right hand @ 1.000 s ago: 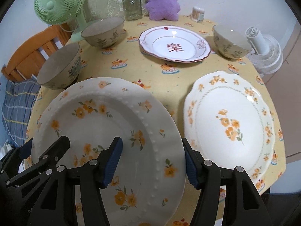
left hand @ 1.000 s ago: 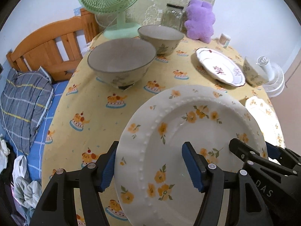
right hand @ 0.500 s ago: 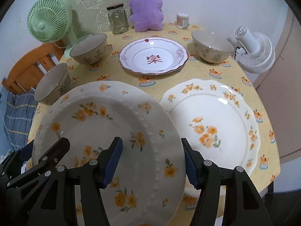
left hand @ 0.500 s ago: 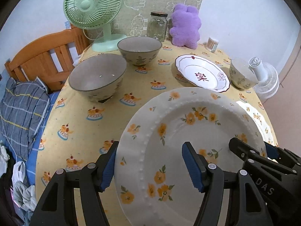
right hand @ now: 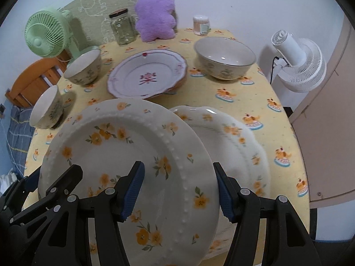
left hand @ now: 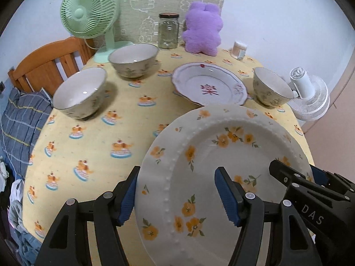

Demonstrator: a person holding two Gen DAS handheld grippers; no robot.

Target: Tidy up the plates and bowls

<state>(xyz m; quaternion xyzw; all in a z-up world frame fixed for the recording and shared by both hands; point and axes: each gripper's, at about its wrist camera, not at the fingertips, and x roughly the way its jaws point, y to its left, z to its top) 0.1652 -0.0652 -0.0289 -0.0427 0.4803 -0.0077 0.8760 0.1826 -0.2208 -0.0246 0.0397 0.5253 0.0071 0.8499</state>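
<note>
Both grippers hold one white beaded plate with orange flowers (left hand: 221, 168), also in the right wrist view (right hand: 124, 155), above the table. My left gripper (left hand: 177, 197) clamps its left rim; my right gripper (right hand: 178, 190) clamps its right rim. The plate overlaps a scalloped orange-flower plate (right hand: 239, 141) lying on the yellow tablecloth (left hand: 93, 133). A red-patterned plate (left hand: 208, 86) lies at mid-table. Three bowls stand around it: near left (left hand: 79, 93), far left (left hand: 133, 59), right (left hand: 270, 86).
At the back stand a green fan (left hand: 88, 13), a glass jar (left hand: 168, 31), a purple plush toy (left hand: 203, 28) and a toothpick jar (left hand: 238, 49). A white fan (right hand: 297, 62) stands off the right edge. A wooden bed frame (left hand: 44, 71) lies left.
Both grippers have lifted the beaded plate and carried it right, so it now overlaps the scalloped plate. The views have pulled back from the table.
</note>
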